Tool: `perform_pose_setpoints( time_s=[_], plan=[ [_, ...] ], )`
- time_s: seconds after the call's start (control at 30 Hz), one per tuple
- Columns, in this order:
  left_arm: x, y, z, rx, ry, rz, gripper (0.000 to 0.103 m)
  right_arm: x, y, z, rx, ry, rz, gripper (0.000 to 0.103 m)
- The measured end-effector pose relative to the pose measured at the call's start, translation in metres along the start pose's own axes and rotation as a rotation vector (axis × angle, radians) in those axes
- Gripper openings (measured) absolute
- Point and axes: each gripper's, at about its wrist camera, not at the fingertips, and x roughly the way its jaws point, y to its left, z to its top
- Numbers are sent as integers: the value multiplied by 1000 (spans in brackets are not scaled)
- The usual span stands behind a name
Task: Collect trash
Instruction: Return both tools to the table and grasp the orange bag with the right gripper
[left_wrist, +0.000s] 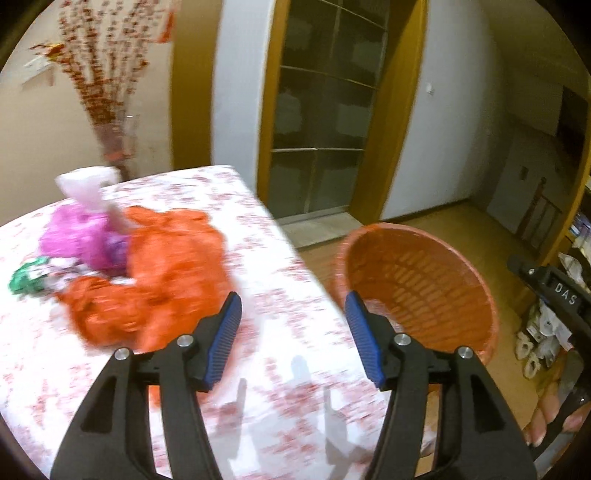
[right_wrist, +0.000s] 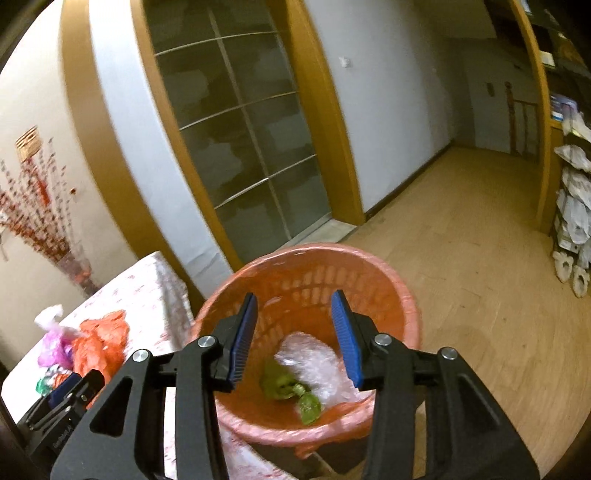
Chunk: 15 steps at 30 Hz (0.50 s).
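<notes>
The left gripper is hovering over the floral-cloth tabletop, just inside its right edge, with its blue pads standing apart and nothing between them. Toward the far left part of the tabletop a heap of trash is lying: an orange plastic bag is sprawling nearest the gripper, a crumpled pink bag is sitting just behind it and touching it, a white plastic piece is sticking up from the pink one, and a green wrapper is lying at the left edge of the heap. All of this is blurred.

The right gripper is hanging above the mouth of the orange wastebasket, which is standing on the wooden floor just beside the tabletop's right edge. Its jaws are likewise standing apart, gripping nothing. Inside the basket, at the bottom, a crinkled clear plastic wrap is lying against a green crumpled piece. A thin orange liner bag is draping over the basket's near rim.

Behind the tabletop a vase of red-flecked branches is standing by the wall, and a frosted glass sliding door in a wooden frame is facing both cameras.
</notes>
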Motion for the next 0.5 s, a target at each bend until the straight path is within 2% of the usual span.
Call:
perform_pose_setpoints(
  time_s=[0.27, 0.5],
  plan=[
    [-39, 73, -12, -94, -41, 144, 59, 1, 60, -16, -113, 61, 134, 43],
    [-65, 138, -24, -191, -47, 267, 60, 16, 127, -43, -222, 170, 280, 43]
  ],
)
